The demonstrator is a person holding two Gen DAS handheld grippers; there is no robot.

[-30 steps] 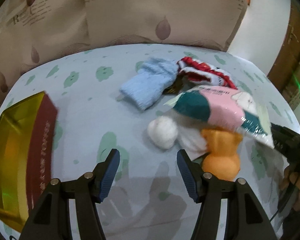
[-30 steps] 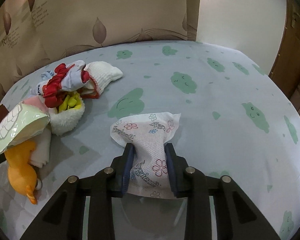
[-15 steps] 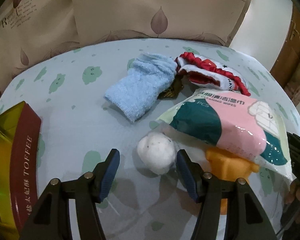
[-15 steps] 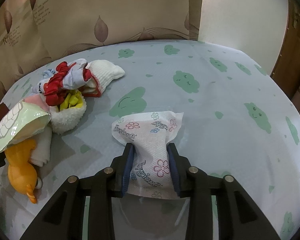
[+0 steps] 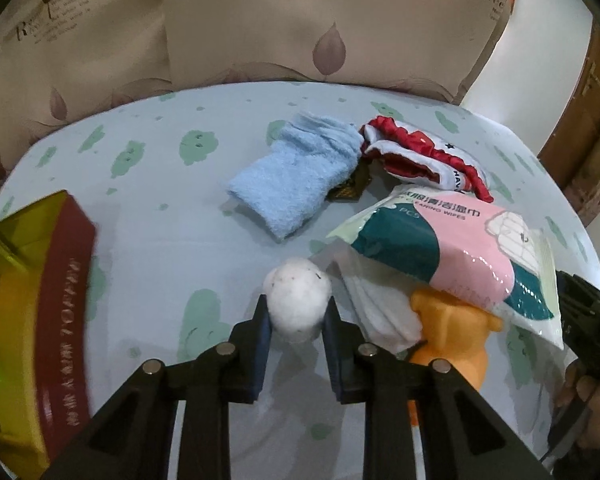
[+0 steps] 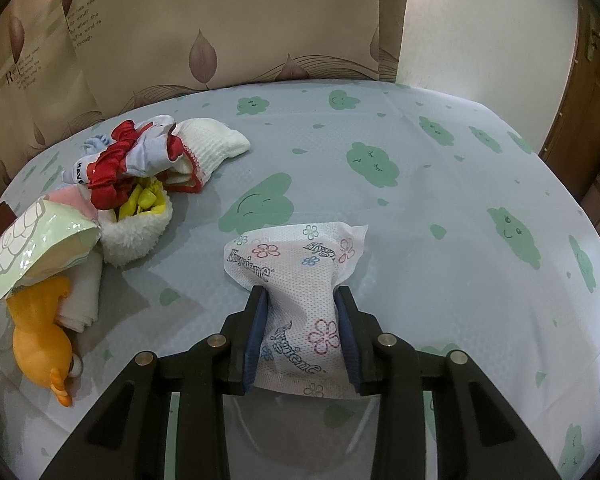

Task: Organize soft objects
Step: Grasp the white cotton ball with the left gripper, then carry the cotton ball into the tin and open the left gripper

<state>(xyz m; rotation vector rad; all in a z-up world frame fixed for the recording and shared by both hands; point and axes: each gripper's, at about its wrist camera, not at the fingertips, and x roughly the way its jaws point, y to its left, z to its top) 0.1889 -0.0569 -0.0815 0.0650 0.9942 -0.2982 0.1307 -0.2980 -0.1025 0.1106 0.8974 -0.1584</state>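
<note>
- The left hand-held gripper (image 5: 296,316), jaws just closed, pinches a white fluffy ball (image 5: 298,304) on the cloud-print tabletop (image 5: 172,216), just beside the orange rubber duck (image 5: 452,336).
- The right hand-held gripper (image 6: 302,316) squeezes a white flower-printed soft packet (image 6: 300,280), well apart from that duck (image 6: 40,336).

Between the left jaws a fuzzy white pompom (image 5: 298,300) is sitting; beside them, glossy plastic wipes pack (image 5: 452,256). A dimpled, matt tissue packet (image 6: 300,296) is filling the right jaws.
</note>
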